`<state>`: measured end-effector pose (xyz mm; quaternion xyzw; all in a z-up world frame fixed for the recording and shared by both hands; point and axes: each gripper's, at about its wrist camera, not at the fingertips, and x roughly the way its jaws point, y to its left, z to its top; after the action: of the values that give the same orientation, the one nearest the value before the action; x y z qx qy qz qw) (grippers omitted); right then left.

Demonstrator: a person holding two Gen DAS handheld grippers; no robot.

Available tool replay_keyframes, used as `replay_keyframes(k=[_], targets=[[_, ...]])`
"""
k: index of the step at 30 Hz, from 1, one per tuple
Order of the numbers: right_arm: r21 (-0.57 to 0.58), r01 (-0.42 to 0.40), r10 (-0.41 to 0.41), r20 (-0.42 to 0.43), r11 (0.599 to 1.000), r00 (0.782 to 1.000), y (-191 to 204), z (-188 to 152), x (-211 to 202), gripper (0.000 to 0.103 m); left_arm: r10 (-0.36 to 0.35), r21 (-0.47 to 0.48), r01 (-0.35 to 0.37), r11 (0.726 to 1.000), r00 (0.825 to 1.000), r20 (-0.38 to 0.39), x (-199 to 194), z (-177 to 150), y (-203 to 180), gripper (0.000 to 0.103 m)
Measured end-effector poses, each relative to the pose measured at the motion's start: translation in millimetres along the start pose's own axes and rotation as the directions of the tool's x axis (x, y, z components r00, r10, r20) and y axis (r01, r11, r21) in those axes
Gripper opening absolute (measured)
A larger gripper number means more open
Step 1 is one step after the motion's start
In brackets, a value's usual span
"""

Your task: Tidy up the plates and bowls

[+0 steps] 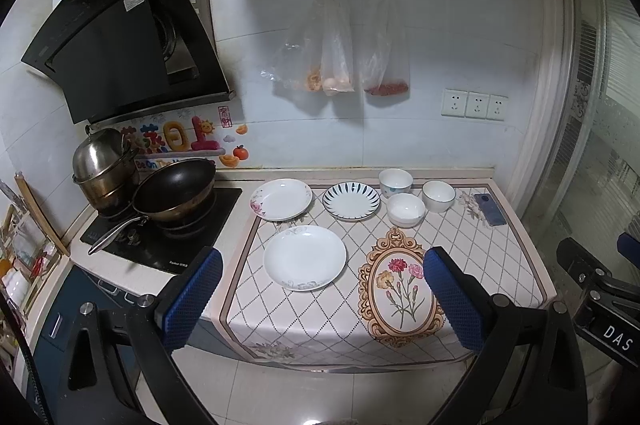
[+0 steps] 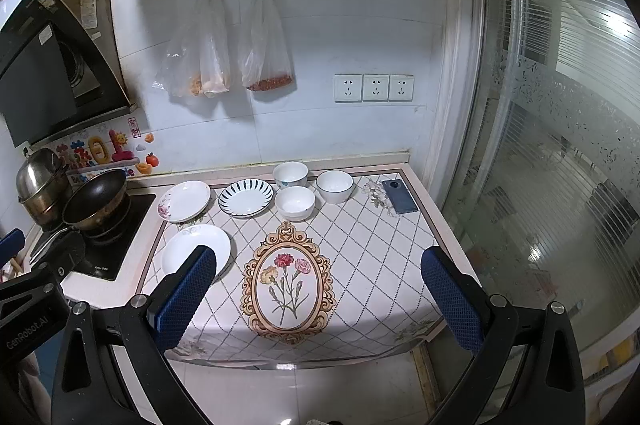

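Three plates lie on the patterned cloth: a plain white plate nearest, a pink-flowered plate behind it, and a blue-striped plate to its right. Three white bowls stand close together at the back right. My left gripper is open and empty, held above the cloth's front edge. My right gripper is open and empty, in front of the flower medallion; the same plates and bowls show beyond it.
A black wok and a steel pot sit on the stove at left. A blue phone lies at the cloth's back right. Plastic bags hang on the wall. A glass door stands at right.
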<state>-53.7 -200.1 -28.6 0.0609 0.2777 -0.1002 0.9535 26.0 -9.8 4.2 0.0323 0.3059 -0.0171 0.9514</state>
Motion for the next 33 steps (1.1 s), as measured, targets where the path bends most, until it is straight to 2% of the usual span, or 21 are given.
replay_keyframes(k=[12,15,18,20,22,26,27,28,33], targets=[[0.042,0.015,-0.016,0.015,0.999,1.000,9,1,5,0.103,-0.019,0.010,0.019,1.000,1.000,0.002,20,1,19,0.103],[0.059,-0.042,0.042,0.008,0.997,0.999,10,-2,24,0.103,-0.003,0.001,0.003,1.000,1.000,-0.007,42,2,31,0.103],[0.092,-0.094,0.101,-0.073,0.991,0.992,10,-7,59,0.103,0.025,-0.023,-0.026,0.999,0.997,-0.068,85,1,48,0.103],[0.134,-0.163,0.182,-0.146,0.977,0.972,11,-12,96,0.103,0.033,-0.035,-0.039,0.999,0.990,-0.138,119,-2,59,0.103],[0.161,-0.202,0.234,-0.214,0.966,0.948,14,-21,133,0.103,0.044,-0.053,-0.058,0.997,0.973,-0.224,162,-8,71,0.103],[0.242,-0.288,0.358,-0.337,0.927,0.871,23,-44,216,0.103,0.046,-0.080,-0.080,0.994,0.934,-0.355,236,-25,87,0.103],[0.266,-0.307,0.390,-0.363,0.914,0.846,27,-49,237,0.103,0.047,-0.087,-0.087,0.992,0.920,-0.389,257,-30,91,0.103],[0.296,-0.338,0.436,-0.387,0.893,0.813,33,-56,265,0.103,0.047,-0.093,-0.093,0.991,0.910,-0.413,273,-34,93,0.103],[0.324,-0.395,0.509,-0.479,0.860,0.715,64,-72,367,0.099,-0.005,-0.174,-0.103,0.979,0.846,-0.534,362,-57,112,0.099]])
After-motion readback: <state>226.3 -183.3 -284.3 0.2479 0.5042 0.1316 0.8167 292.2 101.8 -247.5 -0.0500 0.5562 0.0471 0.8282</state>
